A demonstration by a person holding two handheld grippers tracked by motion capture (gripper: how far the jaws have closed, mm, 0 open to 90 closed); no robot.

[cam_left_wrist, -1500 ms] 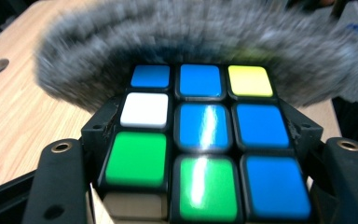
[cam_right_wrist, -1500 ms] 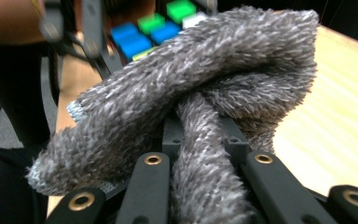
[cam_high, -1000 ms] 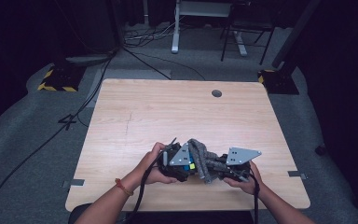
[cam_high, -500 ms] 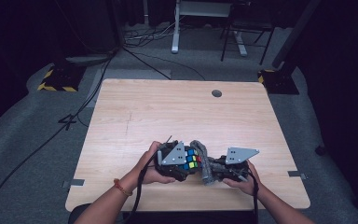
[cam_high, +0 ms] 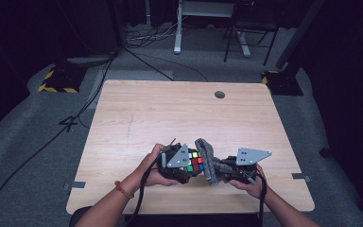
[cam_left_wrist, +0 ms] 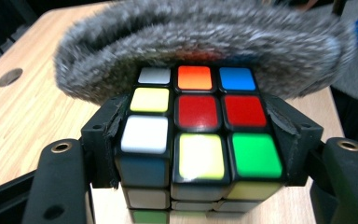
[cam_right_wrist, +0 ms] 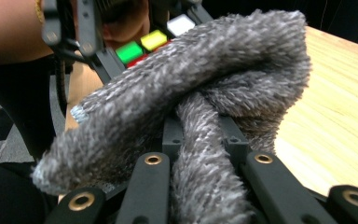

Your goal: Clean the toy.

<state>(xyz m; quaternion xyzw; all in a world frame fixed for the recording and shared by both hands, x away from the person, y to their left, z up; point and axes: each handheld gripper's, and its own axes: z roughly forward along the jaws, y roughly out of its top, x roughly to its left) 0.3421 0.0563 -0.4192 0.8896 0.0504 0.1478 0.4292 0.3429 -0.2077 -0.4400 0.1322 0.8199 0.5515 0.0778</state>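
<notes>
- left gripper (cam_high: 189, 163) clamps cube (cam_left_wrist: 193, 123)
- right gripper (cam_high: 215, 168) clenched on grey cloth (cam_right_wrist: 191, 88)
- cloth pressed against cube, above surface (cam_high: 170, 113)

A light wooden table (cam_high: 170, 118) with a round cable hole (cam_high: 220, 94) near its far edge stands on grey carpet (cam_high: 38, 142). Black cables (cam_high: 142, 61) trail across the floor behind it. A white desk leg frame (cam_high: 177, 28) stands farther back, and a yellow-and-black striped base (cam_high: 56, 82) sits off the table's far left corner.
</notes>
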